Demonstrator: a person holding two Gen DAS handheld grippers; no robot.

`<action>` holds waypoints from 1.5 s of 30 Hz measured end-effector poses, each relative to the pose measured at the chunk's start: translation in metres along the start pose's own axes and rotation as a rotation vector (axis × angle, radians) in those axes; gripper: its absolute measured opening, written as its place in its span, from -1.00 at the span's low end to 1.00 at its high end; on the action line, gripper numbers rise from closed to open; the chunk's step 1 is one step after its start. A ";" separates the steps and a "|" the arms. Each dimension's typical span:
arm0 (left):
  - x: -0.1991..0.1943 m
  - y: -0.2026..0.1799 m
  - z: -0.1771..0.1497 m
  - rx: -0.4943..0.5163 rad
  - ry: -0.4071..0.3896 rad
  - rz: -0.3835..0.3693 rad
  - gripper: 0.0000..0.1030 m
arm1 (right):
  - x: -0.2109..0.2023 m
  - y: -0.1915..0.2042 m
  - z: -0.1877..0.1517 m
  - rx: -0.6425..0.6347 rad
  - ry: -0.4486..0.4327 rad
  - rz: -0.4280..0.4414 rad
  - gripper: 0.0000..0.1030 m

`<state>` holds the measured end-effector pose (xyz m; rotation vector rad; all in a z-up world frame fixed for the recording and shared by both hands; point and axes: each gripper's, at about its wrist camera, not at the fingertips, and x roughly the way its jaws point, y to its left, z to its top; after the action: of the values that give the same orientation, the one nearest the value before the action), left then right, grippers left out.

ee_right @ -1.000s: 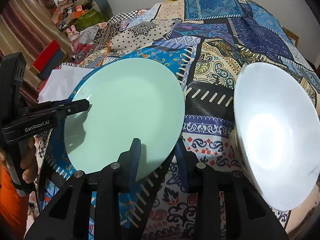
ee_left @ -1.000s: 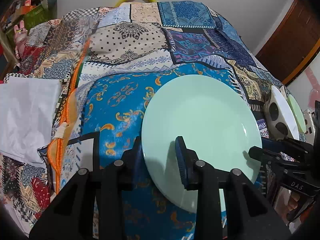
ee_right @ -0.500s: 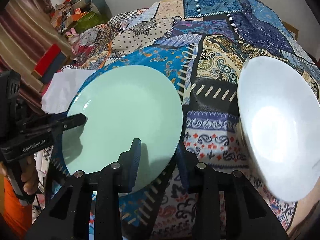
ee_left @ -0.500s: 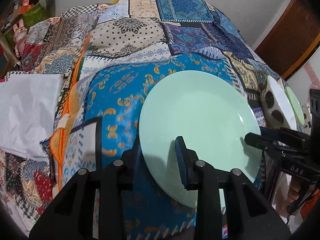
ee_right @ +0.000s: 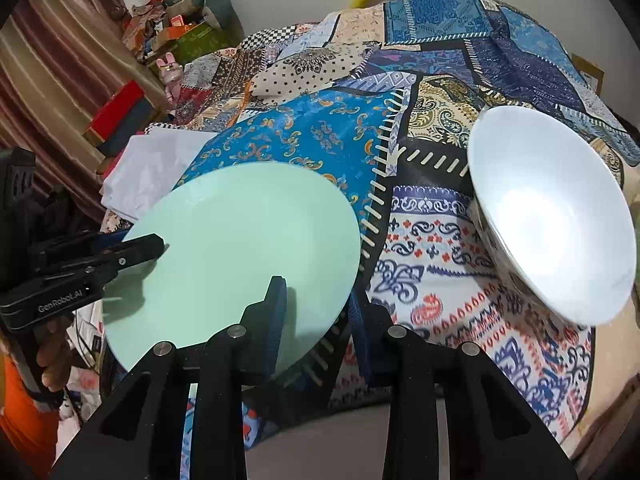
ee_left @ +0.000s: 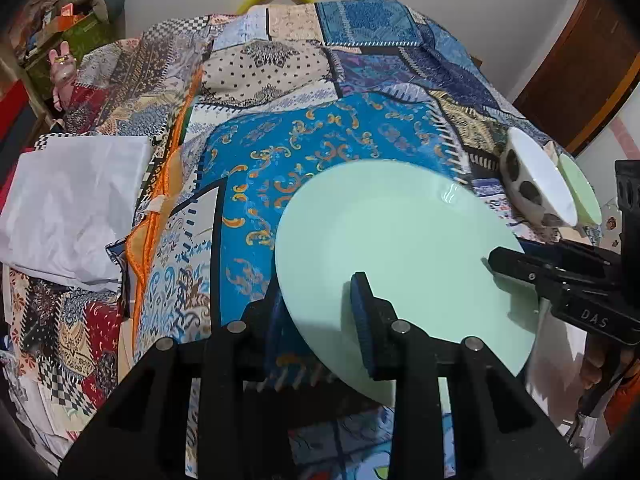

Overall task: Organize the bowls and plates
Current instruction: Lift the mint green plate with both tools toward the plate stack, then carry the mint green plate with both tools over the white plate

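A mint-green plate [ee_left: 400, 248] [ee_right: 240, 248] hangs tilted over the patchwork bed cover, carried between both grippers. My left gripper [ee_left: 318, 312] is shut on the plate's near-left rim, one pad on top and one beneath. My right gripper [ee_right: 316, 308] has the opposite rim between its pads, and its jaws are closing on it. Each gripper shows in the other's view: the right gripper [ee_left: 520, 268] and the left gripper [ee_right: 140, 252]. A white bowl [ee_right: 552, 220] [ee_left: 536, 176] with dark spots outside leans on the cover to the right.
A pale green dish [ee_left: 580, 188] stands just behind the white bowl. A folded white cloth [ee_left: 72, 208] [ee_right: 152, 168] lies at the bed's left side. The patchwork cover [ee_left: 320, 120] stretches to the far wall. A wooden door [ee_left: 580, 60] is at right.
Both grippers have drawn back and up with the plate, so the bed's near edge now shows. The right jaws have narrowed on the rim. The white bowl has not moved.
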<state>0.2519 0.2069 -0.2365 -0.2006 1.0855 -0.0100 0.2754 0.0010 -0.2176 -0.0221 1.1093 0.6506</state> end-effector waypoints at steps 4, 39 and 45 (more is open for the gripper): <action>-0.014 -0.008 -0.007 -0.001 -0.021 0.000 -0.38 | -0.013 -0.001 -0.005 0.004 -0.021 0.012 -0.45; -0.119 -0.117 -0.066 0.069 -0.158 -0.032 -0.37 | -0.144 -0.023 -0.082 0.015 -0.250 0.002 -0.46; -0.120 -0.136 -0.075 0.087 -0.151 -0.051 -0.37 | -0.154 -0.036 -0.096 0.045 -0.261 -0.006 -0.46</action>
<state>0.1424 0.0744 -0.1421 -0.1482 0.9278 -0.0862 0.1709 -0.1330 -0.1441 0.0960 0.8713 0.6040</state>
